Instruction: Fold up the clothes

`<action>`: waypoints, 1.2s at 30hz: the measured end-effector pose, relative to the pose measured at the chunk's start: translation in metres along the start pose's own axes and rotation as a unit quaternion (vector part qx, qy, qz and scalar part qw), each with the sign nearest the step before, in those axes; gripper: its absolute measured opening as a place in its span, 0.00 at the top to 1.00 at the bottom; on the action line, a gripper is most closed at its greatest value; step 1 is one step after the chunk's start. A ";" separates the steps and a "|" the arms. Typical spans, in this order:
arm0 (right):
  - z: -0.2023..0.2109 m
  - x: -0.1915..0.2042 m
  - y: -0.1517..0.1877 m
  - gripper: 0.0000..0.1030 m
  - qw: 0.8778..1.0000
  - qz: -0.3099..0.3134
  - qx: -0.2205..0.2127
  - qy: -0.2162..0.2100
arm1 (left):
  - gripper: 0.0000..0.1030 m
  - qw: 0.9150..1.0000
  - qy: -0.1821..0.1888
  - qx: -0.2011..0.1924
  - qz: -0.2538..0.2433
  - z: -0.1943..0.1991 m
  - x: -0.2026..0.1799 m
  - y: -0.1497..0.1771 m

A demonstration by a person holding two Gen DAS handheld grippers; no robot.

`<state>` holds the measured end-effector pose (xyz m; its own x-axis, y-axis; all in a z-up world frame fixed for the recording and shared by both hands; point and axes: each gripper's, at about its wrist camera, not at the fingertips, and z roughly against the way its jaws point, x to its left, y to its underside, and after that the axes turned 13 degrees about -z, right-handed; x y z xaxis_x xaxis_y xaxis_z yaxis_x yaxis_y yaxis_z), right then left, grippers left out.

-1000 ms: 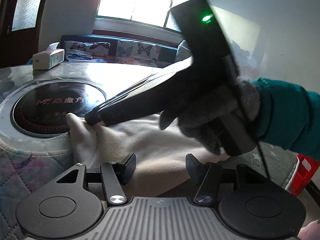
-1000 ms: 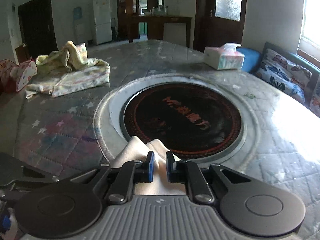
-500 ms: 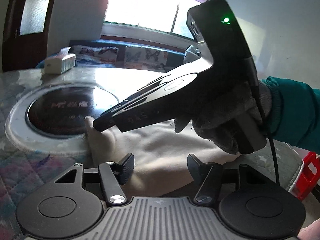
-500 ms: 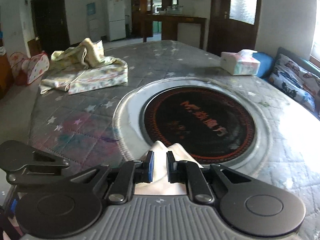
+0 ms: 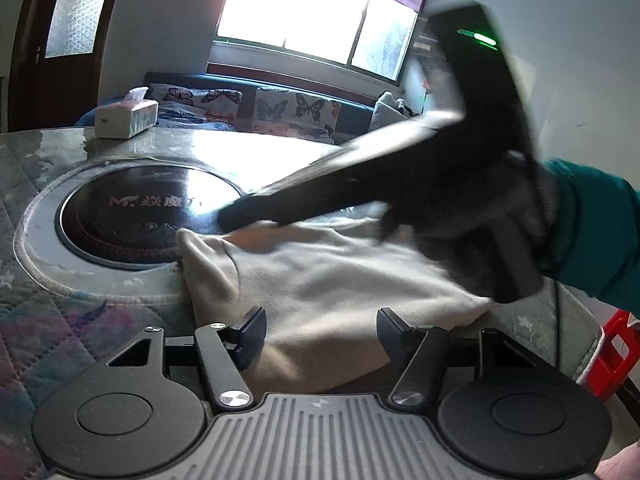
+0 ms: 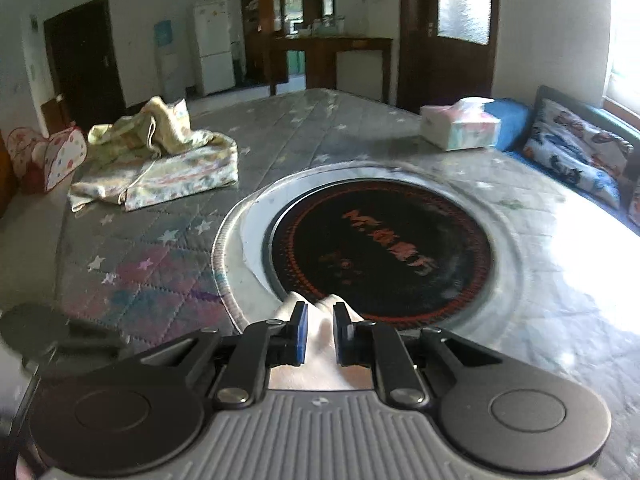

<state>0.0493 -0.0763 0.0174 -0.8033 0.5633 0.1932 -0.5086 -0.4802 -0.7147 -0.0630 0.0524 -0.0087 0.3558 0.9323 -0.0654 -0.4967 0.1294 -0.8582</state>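
- The right gripper [image 6: 320, 334], a black two-finger tool with blue pads, is parting its jaws a little around the far corner of the cream, soft fleece garment [image 5: 340, 280]; a second ago the pads were pinching that fold tighter, and now the cloth sits between them with a sliver of slack on each side
- The left gripper [image 5: 320, 334] is also widening its black ribbed jaws, which are standing apart over the near edge of the cream garment without pressing on it
- The cream garment is lying folded near the table edge, its far corner just overlapping the rim of the round black glass hotplate [image 6: 380, 248] set into the grey quilted star-print table cover [image 6: 160, 248]
- Seen from the left wrist, the right gripper is riding slightly higher above the corner than half a second ago, held by a grey knitted glove [image 5: 480, 236] with a teal sleeve [image 5: 592, 236]
- Both releases are suggesting this fold is laid down and the corner is being let go
- The crumpled yellow patterned cloth [image 6: 160, 164] is waiting at the far side, likely next, while a white tissue box [image 6: 460, 128] is sitting well clear
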 end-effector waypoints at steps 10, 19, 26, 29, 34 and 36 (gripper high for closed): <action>0.065 -0.009 0.057 0.83 0.998 0.003 0.009 0.054 | 0.38 0.999 -0.036 0.013 0.007 -0.014 0.016 -0.005; 0.085 -0.003 0.109 0.82 0.997 -0.019 -0.007 0.080 | 0.38 0.998 -0.050 0.032 -0.018 -0.017 0.009 -0.006; 0.100 -0.013 0.115 0.82 0.993 -0.065 -0.031 0.089 | 0.37 0.998 -0.046 0.021 -0.035 -0.011 -0.007 -0.014; 0.100 -0.012 0.119 0.82 0.993 -0.066 -0.030 0.091 | 0.37 0.997 -0.050 0.032 -0.056 -0.016 -0.018 -0.011; 0.101 -0.013 0.118 0.81 0.992 -0.080 -0.040 0.089 | 0.37 0.994 -0.062 0.047 -0.076 -0.020 -0.026 -0.005; 0.100 -0.013 0.118 0.80 0.992 -0.081 -0.040 0.089 | 0.37 0.994 -0.062 0.050 -0.073 -0.021 -0.026 -0.005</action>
<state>-0.0316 -0.2078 -0.0023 -0.6411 0.7427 0.1932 -0.5950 -0.3221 -0.7364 -0.0535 0.0206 -0.0134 0.3323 0.9348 0.1252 -0.5260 0.2939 -0.7981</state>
